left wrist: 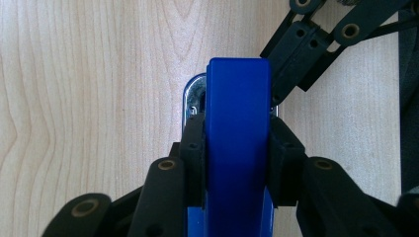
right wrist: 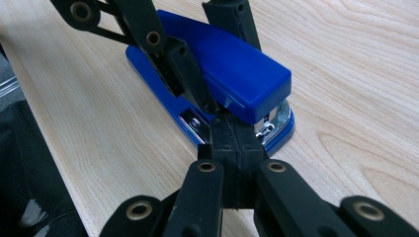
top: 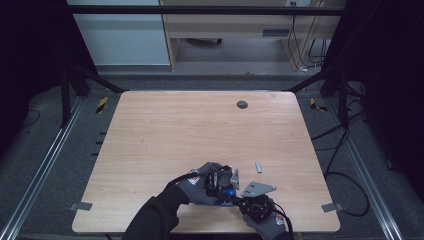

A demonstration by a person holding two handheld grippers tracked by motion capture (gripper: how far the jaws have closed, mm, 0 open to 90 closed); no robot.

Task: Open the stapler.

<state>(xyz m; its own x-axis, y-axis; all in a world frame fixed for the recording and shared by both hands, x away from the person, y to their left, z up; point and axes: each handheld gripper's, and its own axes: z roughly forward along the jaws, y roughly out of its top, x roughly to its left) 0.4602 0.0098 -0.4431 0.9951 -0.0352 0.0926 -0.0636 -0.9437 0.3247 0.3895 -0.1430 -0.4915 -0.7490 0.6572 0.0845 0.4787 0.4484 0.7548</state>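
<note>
Blue stapler (right wrist: 232, 74) lying flat near the front edge of the wooden table (top: 200, 130), right of centre. Left gripper (left wrist: 237, 143) clamped across the stapler's top arm from both sides; right gripper (right wrist: 236, 143) pressed fully together, tips nosed in at the metal magazine mouth. Advisable: hold body firm, pry gently, avoid slipping. Count: one stapler, two grippers, one small grey piece (top: 258, 167) just beyond, one round grommet (top: 242, 104) near far edge.

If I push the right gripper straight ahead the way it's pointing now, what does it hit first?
Most likely the blue stapler. The right gripper, jaws shut, has its tips at the stapler's front end, seemingly in the gap under the top, though contact is unclear. The left gripper clamps its sides.
</note>
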